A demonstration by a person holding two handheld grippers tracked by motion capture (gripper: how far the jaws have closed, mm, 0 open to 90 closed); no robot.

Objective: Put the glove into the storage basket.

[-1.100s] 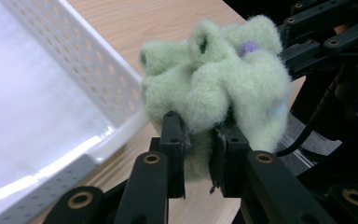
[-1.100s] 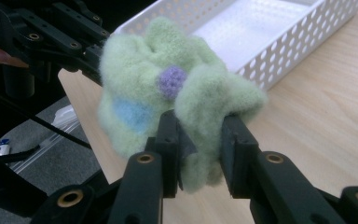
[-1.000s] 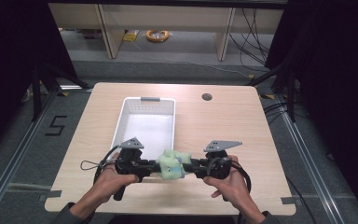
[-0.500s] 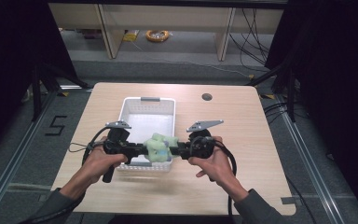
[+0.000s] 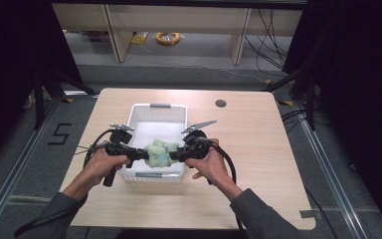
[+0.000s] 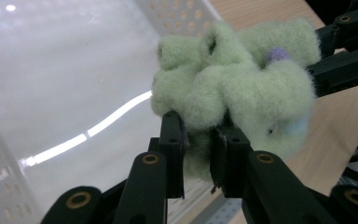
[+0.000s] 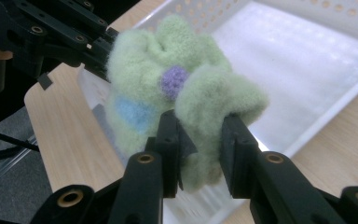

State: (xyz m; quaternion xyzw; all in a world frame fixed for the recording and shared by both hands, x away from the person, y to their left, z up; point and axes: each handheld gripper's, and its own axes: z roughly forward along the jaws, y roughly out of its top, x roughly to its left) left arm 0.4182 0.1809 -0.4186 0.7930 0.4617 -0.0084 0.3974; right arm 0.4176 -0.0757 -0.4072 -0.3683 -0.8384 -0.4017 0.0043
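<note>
A pale green fuzzy bundle (image 5: 158, 151), with a purple dot and a blue patch, hangs over the near end of the white perforated basket (image 5: 171, 109). My left gripper (image 5: 138, 155) is shut on its left side, and my right gripper (image 5: 175, 154) is shut on its right side. In the left gripper view, the gripper (image 6: 198, 149) pinches a fold of the green bundle (image 6: 235, 88), with the basket floor (image 6: 51, 79) behind. The right gripper view has that gripper (image 7: 199, 140) clamped on another fold of the bundle (image 7: 168, 93) above the basket (image 7: 307, 51).
The basket stands mid-table on a light wooden tabletop (image 5: 268, 149). A dark round grommet (image 5: 221, 103) lies at the back right. Shelving and a coiled orange cable (image 5: 167, 37) sit on the floor beyond the table. Bare wood lies to the right and front.
Both grippers have carried the green bundle forward from the table's front area to above the near end of the basket. Both stay shut on it.
</note>
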